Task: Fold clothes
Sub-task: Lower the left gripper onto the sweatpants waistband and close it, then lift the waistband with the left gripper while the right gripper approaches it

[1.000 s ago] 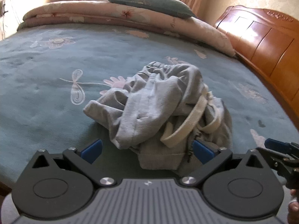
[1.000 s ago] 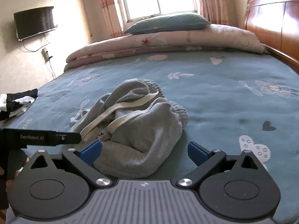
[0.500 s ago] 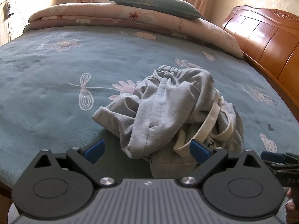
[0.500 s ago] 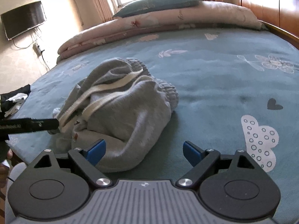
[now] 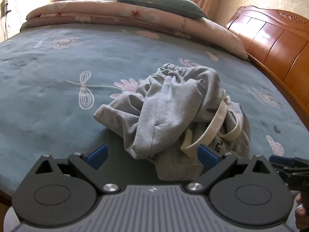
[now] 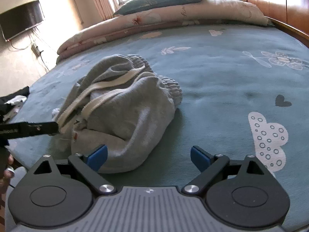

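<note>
A crumpled grey garment point(image 5: 173, 110) with cream stripes and an elastic waistband lies in a heap on the teal bed cover point(image 5: 48, 96). My left gripper point(image 5: 152, 157) is open, its blue-tipped fingers straddling the heap's near edge. In the right wrist view the same grey garment point(image 6: 125, 108) sits ahead and to the left. My right gripper point(image 6: 148, 157) is open too; its left fingertip point(image 6: 97, 156) is at the heap's near edge, the right one over bare cover. The left gripper's black finger point(image 6: 32, 128) shows at the left, reaching the heap's side.
A folded pink floral quilt point(image 5: 125, 17) and a green pillow point(image 5: 158, 2) lie at the far end of the bed. A wooden headboard point(image 5: 274, 46) runs along the right. Dark clothes point(image 6: 13, 100) lie off the bed's left side, below a wall-mounted screen point(image 6: 21, 25).
Both grippers have moved in toward the heap, which now looks larger and nearer. The left gripper's finger now reaches the heap's side. Both stay open.
</note>
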`<state>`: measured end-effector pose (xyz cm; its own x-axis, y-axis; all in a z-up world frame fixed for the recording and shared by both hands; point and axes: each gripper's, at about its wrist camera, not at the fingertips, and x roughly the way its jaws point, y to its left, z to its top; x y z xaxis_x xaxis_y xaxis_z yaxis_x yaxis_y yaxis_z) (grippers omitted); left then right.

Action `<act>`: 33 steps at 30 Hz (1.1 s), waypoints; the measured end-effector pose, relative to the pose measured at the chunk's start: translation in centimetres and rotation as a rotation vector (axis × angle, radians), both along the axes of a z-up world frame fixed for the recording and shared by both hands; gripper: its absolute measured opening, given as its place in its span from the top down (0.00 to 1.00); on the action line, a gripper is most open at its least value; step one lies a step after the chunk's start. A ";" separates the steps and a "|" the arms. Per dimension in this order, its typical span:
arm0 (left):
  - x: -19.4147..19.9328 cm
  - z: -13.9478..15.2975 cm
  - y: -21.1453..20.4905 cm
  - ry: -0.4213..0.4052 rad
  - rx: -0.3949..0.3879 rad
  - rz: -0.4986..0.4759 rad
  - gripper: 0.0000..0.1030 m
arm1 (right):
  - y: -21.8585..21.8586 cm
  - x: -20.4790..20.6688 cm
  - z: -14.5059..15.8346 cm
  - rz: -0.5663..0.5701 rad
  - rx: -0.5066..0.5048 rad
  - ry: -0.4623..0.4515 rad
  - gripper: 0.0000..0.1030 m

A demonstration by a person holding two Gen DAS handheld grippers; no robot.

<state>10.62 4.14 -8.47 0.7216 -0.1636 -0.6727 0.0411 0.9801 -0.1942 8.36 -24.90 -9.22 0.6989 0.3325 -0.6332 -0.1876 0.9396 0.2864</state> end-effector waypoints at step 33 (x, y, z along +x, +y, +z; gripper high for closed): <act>0.4 2.8 -0.3 -0.105 0.092 -0.031 0.48 | -1.1 0.7 0.0 -0.030 0.035 0.001 0.28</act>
